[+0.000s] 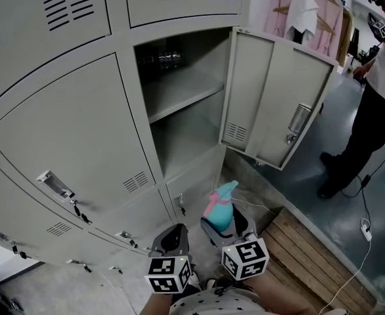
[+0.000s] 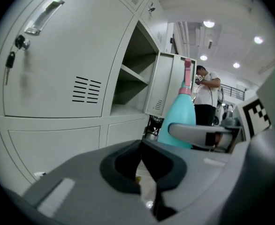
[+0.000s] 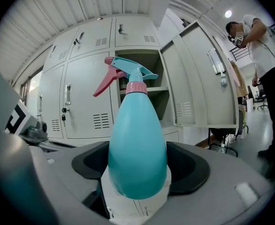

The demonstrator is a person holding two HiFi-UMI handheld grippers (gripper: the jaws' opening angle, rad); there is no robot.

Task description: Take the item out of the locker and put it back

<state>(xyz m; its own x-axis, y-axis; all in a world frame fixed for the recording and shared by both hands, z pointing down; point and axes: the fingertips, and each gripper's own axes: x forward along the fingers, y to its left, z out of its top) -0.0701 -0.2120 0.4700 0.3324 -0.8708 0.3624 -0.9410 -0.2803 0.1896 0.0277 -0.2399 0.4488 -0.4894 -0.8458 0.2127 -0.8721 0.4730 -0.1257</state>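
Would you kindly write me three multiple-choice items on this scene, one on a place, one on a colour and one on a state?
1. Where is the spray bottle? A) on a locker shelf B) in the right gripper C) on the floor
2. What colour is its trigger? A) pink B) yellow C) black
3. How is the locker door? A) shut B) open C) removed
Answers: 1 B, its fingers clamp the bottle; 2 A, pink above the teal body; 3 B, it swings outward.
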